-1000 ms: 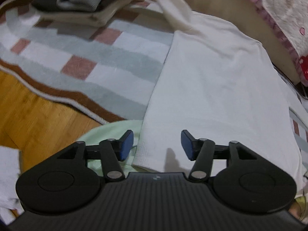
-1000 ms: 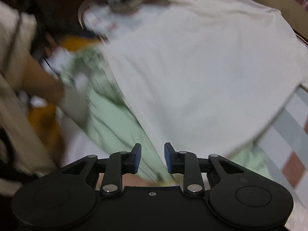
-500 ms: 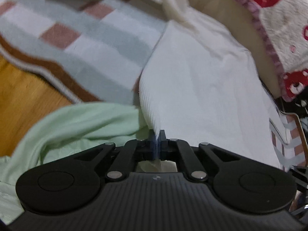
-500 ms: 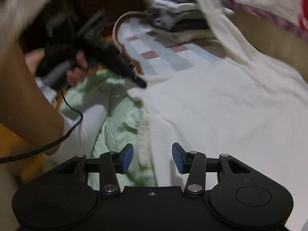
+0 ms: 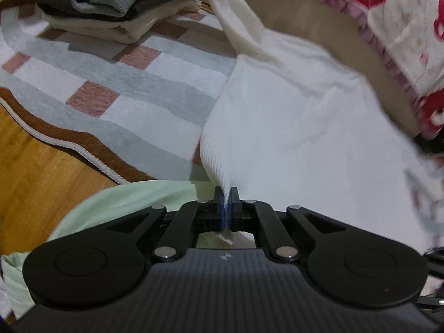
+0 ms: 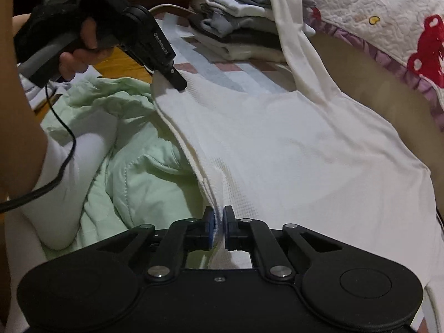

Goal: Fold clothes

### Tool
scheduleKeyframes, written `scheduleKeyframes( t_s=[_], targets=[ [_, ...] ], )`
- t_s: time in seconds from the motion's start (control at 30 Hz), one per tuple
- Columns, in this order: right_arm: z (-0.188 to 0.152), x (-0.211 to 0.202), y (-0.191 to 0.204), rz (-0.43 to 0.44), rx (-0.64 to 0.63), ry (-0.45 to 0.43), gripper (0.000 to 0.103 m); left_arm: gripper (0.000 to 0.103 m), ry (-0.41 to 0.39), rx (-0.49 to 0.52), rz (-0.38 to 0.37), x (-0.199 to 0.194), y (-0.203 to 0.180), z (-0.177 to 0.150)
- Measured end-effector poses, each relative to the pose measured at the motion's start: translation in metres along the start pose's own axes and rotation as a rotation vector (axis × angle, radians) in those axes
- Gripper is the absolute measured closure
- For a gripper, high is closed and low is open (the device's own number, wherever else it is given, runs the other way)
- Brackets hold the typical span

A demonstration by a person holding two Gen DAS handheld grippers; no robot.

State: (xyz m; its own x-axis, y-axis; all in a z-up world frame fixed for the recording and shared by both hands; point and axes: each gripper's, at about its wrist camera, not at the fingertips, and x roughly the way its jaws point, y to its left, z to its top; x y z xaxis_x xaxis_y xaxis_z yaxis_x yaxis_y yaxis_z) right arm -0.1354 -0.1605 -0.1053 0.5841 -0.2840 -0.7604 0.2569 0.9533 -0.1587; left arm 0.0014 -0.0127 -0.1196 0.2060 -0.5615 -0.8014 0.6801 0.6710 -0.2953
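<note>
White ribbed knit top (image 6: 291, 149) lies spread over the checked grey-and-pink rug (image 5: 116, 83), its sleeve trailing toward the stack of folded clothes (image 6: 244, 33) beyond it. Left gripper (image 5: 227, 208) and right gripper (image 6: 218, 223) each pinch a corner of the top's near hem. Lifting both corners level, keeping the hem taut, should give a straight fold.
</note>
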Motion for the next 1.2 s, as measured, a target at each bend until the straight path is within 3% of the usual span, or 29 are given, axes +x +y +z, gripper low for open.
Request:
scheduleKeyframes(
  t_s=[0.03,0.1,0.17,0.23,0.27,0.3,0.33,0.47,0.57,0.63,0.73,0.9,0.93,1.03,1.07,1.1,1.2],
  targets=[
    [-0.001,0.001,0.003,0.001,0.003,-0.004,0.087,0.101,0.004,0.012,0.013,0.003,-0.002,-0.001],
    [-0.002,0.007,0.010,0.021,-0.009,-0.006,0.067,0.100,0.011,0.035,0.040,0.008,-0.005,-0.003],
    [-0.003,0.015,0.015,-0.011,-0.024,-0.030,0.065,0.099,0.029,0.004,0.038,0.015,-0.001,-0.004],
    [-0.002,0.026,0.016,-0.033,-0.031,-0.021,0.066,0.095,0.061,-0.075,0.000,0.023,0.010,-0.006],
    [-0.001,0.027,0.012,-0.031,-0.010,-0.034,0.075,0.094,0.077,-0.109,-0.021,0.028,0.015,-0.006],
    [0.000,0.026,0.008,-0.010,0.022,-0.036,0.096,0.100,0.083,-0.106,-0.027,0.029,0.015,-0.007],
    [0.002,0.021,-0.001,0.036,0.075,-0.040,0.096,0.101,0.088,-0.101,-0.031,0.030,0.015,-0.008],
    [0.010,-0.001,-0.034,0.218,0.284,-0.054,0.095,0.101,-0.042,-0.088,-0.042,-0.033,0.000,0.005],
    [0.017,-0.034,-0.043,0.263,0.279,-0.095,0.095,0.101,-0.107,-0.029,-0.027,-0.085,-0.016,0.016],
    [0.018,-0.042,-0.041,0.284,0.284,-0.106,0.095,0.101,-0.101,-0.013,0.012,-0.094,-0.021,0.016],
    [0.018,-0.039,-0.028,0.292,0.255,-0.099,0.095,0.101,-0.022,-0.005,0.103,-0.067,-0.016,0.003],
    [0.007,0.001,-0.004,0.337,0.243,0.051,0.095,0.099,0.177,-0.126,0.157,-0.005,0.015,-0.030],
    [0.005,0.005,-0.004,0.352,0.251,0.072,0.095,0.099,0.187,-0.120,0.166,-0.003,0.014,-0.031],
    [0.002,0.011,-0.012,0.437,0.305,0.101,0.089,0.082,0.189,-0.037,0.240,-0.006,0.001,-0.026],
    [0.002,0.009,-0.015,0.490,0.325,0.105,0.080,0.082,0.184,0.001,0.274,-0.009,-0.005,-0.023],
    [0.001,0.008,-0.019,0.542,0.344,0.108,0.071,0.081,0.170,0.026,0.277,-0.014,-0.012,-0.017],
    [-0.004,-0.012,-0.044,0.688,0.444,0.028,0.069,0.077,0.124,0.079,0.223,-0.031,-0.032,0.010]
  ],
)
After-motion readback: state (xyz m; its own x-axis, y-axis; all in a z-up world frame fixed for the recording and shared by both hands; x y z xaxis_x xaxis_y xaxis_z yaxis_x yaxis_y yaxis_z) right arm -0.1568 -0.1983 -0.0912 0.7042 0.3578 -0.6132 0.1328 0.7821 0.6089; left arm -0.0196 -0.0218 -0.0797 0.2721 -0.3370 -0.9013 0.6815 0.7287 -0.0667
